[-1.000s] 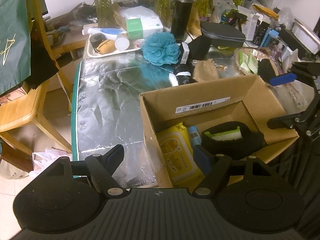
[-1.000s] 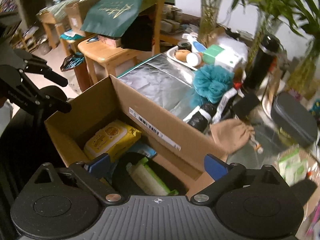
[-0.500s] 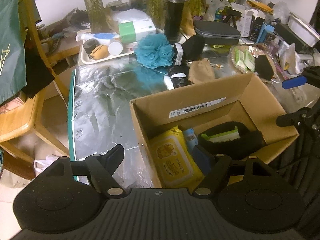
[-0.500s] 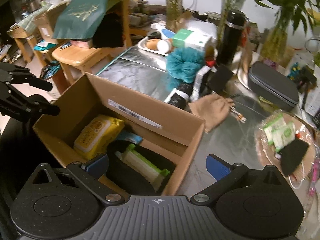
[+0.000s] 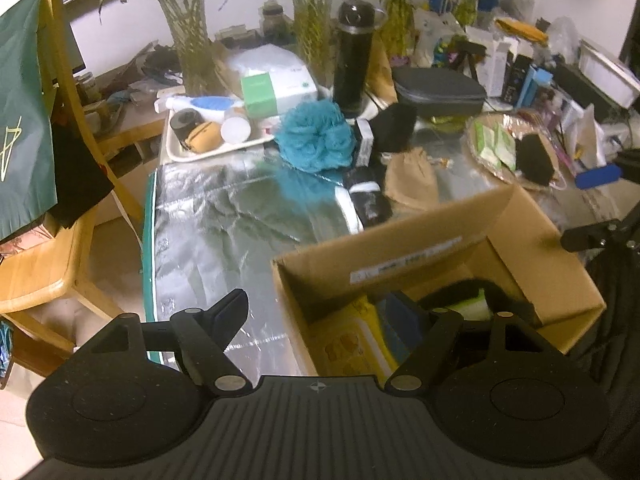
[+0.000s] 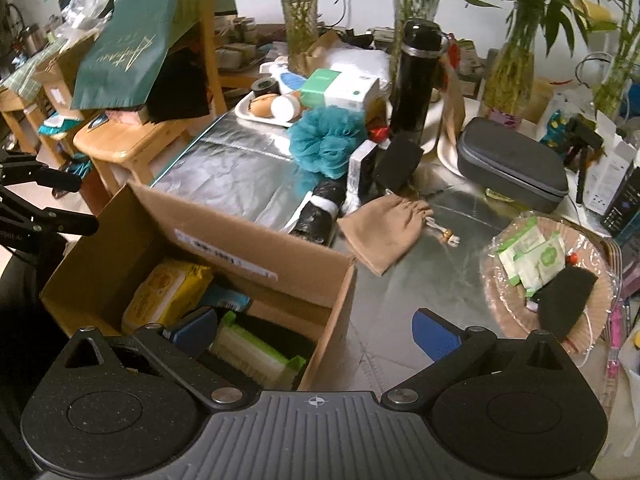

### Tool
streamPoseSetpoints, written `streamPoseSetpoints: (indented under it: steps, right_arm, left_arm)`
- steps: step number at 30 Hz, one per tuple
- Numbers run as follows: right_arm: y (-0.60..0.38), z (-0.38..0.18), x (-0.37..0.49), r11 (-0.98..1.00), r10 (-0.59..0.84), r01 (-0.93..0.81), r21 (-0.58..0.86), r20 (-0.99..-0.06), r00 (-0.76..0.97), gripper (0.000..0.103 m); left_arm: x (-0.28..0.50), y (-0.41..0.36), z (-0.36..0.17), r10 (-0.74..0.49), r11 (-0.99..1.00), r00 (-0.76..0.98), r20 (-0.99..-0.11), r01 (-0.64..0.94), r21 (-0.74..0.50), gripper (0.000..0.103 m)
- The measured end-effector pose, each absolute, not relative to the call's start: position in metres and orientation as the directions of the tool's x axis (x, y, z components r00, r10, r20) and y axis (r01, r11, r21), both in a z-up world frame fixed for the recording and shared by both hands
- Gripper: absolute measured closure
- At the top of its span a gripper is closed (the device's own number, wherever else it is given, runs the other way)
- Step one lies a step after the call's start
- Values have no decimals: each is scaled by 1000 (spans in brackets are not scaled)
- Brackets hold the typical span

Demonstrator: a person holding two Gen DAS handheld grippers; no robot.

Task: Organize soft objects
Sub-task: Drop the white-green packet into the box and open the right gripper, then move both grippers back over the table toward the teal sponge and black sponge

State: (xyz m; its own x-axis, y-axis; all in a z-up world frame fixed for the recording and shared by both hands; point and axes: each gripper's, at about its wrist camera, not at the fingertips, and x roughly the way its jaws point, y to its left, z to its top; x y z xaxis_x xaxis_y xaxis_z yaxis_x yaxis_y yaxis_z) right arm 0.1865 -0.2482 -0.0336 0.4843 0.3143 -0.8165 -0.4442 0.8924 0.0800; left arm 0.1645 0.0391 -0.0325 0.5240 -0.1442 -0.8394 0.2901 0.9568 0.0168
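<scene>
Both claws gape empty over the cardboard box (image 6: 256,236): left gripper (image 5: 320,312); right gripper (image 6: 316,330); teal sponge (image 6: 328,142) at twelve o'clock beyond

Cardboard box (image 6: 240,236): open, at the table's near edge.
Yellow wipes pack (image 6: 168,292): flat inside the box, left side.
Teal bath pouf (image 6: 326,140): on the table toward its far edge.
Tan drawstring pouch (image 6: 384,232): lies flat just beyond the box.
</scene>
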Motion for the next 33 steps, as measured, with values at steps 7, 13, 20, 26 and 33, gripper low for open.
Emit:
streamPoseSetpoints:
  steps: [7,13,20,26,33]
  right_arm:
    - [-257,-33,202,905,322,-414,100,-798,510,0]
    - [-262,-37,216,909,334,-399,123,-788,517,0]
    - [-269,-40,231,919,331,-371,135,-775,538,0]
    - [-278,-45,244,928,317,-350,131,-772,551,0]
    - [-287,-54,257,935,315,-322,149,-766,560,0]
  left_arm:
    - [186,42,-32,-151,956,543,-826,292,17,27]
    - [204,43,-38,-178,955,538,-824,296,-13,27]
    - [224,44,-47,-225,946,522,-823,321,-55,27]
    - [242,48,-51,-260,938,513,-818,336,-88,27]
    - [258,49,-55,-302,913,517,-801,399,-86,27]
